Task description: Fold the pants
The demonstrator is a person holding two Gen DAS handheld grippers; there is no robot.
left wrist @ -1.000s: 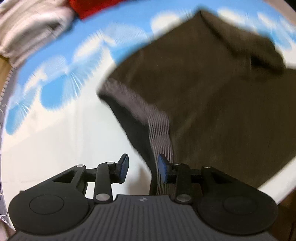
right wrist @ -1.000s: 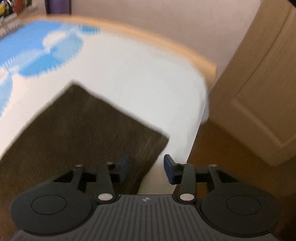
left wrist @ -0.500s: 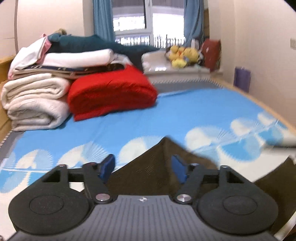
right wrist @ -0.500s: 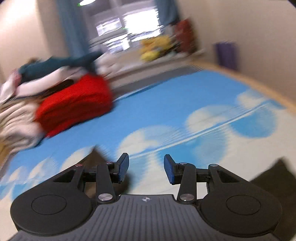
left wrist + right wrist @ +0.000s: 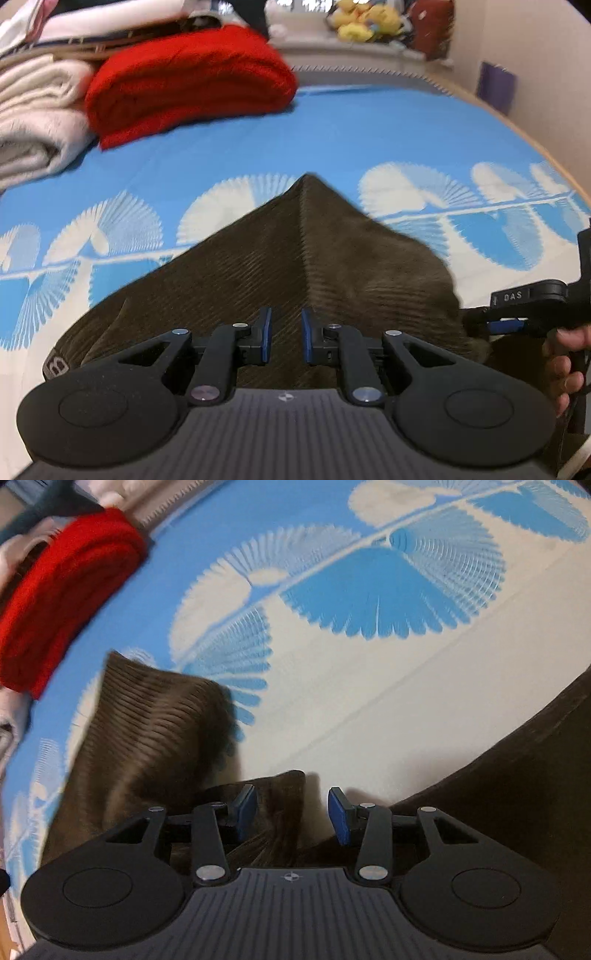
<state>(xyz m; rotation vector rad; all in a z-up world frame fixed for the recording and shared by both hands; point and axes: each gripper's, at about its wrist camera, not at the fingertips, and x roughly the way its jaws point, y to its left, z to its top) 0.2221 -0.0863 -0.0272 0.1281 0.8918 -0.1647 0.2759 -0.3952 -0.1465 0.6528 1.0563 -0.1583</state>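
The brown corduroy pants (image 5: 303, 266) lie on the bed (image 5: 332, 125), centre-low in frame, partly doubled over, so the fold looks underway with more left. A ridge points toward the upper frame. The left hand-held gripper (image 5: 283, 341) stands narrowly parted over cloth; the right hand-held gripper (image 5: 291, 812) is wide, cloth between.

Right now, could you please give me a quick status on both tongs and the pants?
Left tongs open over brown pants. Right tongs open, a pants edge between the pads. Red blanket behind, apart from the pants.
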